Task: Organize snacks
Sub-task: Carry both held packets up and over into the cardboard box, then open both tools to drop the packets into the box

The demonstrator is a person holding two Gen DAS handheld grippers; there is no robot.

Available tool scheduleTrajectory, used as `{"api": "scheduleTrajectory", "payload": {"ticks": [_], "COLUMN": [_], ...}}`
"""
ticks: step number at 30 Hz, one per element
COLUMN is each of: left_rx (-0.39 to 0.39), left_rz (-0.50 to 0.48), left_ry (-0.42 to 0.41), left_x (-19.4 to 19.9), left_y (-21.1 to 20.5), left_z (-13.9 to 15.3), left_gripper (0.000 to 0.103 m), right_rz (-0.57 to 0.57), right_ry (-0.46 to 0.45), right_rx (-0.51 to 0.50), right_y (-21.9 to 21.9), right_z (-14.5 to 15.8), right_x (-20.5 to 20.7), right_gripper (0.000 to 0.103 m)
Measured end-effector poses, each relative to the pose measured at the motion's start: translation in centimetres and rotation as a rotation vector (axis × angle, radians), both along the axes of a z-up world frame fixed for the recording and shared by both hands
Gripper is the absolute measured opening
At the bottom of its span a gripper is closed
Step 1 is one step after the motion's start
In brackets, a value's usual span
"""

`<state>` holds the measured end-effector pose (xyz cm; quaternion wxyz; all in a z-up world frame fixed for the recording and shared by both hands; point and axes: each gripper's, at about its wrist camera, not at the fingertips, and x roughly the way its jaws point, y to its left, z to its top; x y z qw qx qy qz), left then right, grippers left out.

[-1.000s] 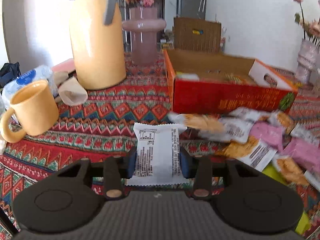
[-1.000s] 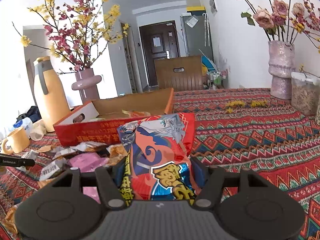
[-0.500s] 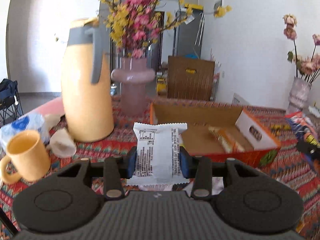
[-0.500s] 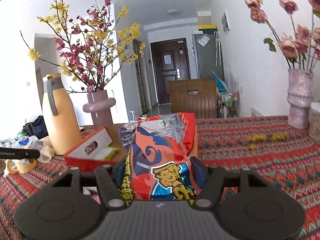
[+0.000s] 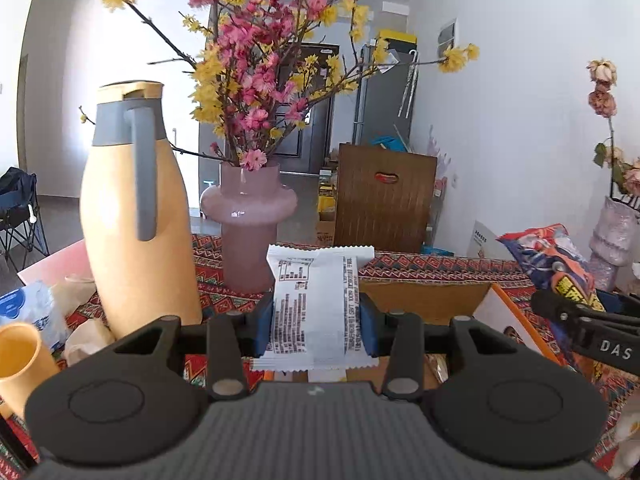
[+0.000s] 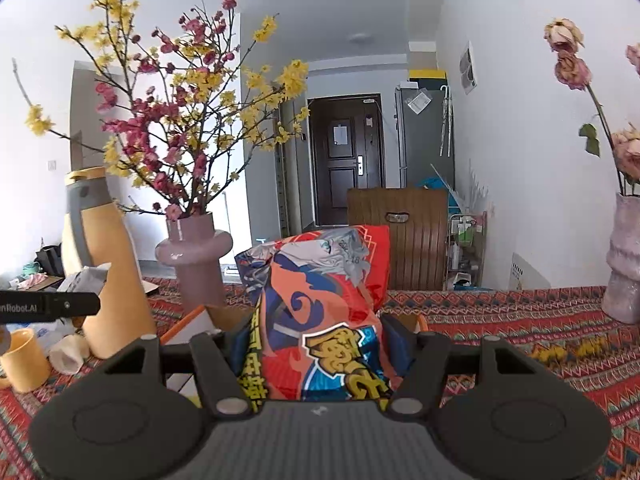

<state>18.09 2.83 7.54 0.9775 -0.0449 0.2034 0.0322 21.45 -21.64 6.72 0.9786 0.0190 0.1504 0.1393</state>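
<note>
Mug (image 5: 20, 356): yellow, at far left of the left wrist view, standing just beside the carafe.
Carafe (image 5: 136, 216): tall yellow body, grey handle, upright on the patterned tablecloth (image 6: 520, 320), close to the left gripper's line toward the box.
Pink vase (image 5: 250, 220): holds flowering branches that spread wide over the table; it stands behind the box's near-left corner.
Left gripper (image 5: 318, 320): blue pads pinch a white snack packet (image 5: 318, 304) across its width, packet upright, printed back facing the camera. Gripper points slightly downward, held above the table.
Cardboard box (image 5: 424, 302): open, orange-edged, directly ahead of both grippers; judged to be where the snacks go.
Right gripper (image 6: 316, 346): fingers clamp a red-and-blue snack bag (image 6: 320, 300) at its lower half; the bag's puffed top stands free. Also tilted slightly downward.
Risk 1: the two grippers are close together over the box; converging on one spot could knock them together.
Risk 2: the left gripper swinging wide could tip the carafe or catch the branches.
Risk 3: the puffy bag, held low, could slip or flop if squeezed unevenly.
</note>
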Motion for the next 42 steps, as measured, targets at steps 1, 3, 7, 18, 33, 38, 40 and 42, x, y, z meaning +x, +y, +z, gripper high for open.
{"api": "scheduleTrajectory", "payload": {"ticks": [1,3,7,18,33,38,40,42], "left_rx": [-0.001,0.003,0.005,-0.018,-0.029,-0.04,-0.038,-0.043], "left_rz": [0.004,0.015,0.043,0.023,0.045,0.056,0.06,0.054], "left_ry": [0.005,0.017,0.055,0.159,0.036,0.018,0.004,-0.011], "left_x": [0.6,2.1,4.3,7.3,4.8,4.5,3.9,3.2], "left_y": [-0.1,-0.1,0.3,1.1,0.7,1.0,0.9,0.7], "left_z": [-0.2,-0.8,-3.0,-7.9,-6.6,-5.8,-5.1,-4.2], "left_gripper": [0.043,0.043,0.043,0.043,0.103,0.103,0.103,0.103], "right_rz": [-0.001,-0.005,-0.014,-0.024,-0.048,-0.041,-0.037,-0.037], "right_ry": [0.004,0.011,0.036,0.107,0.118,0.107,0.093,0.059], "right_rx": [-0.004,-0.016,-0.022,-0.012,0.049,0.053,0.052,0.049], "right_y": [0.4,1.1,2.1,1.8,0.4,0.5,0.6,0.6], "right_z": [0.0,-0.3,-1.6,-5.6,-5.8,-5.5,-4.9,-3.8], "right_x": [0.7,2.1,4.4,7.4,6.6,6.3,5.8,4.8], "right_gripper": [0.063,0.063,0.063,0.063,0.103,0.103,0.103,0.103]}}
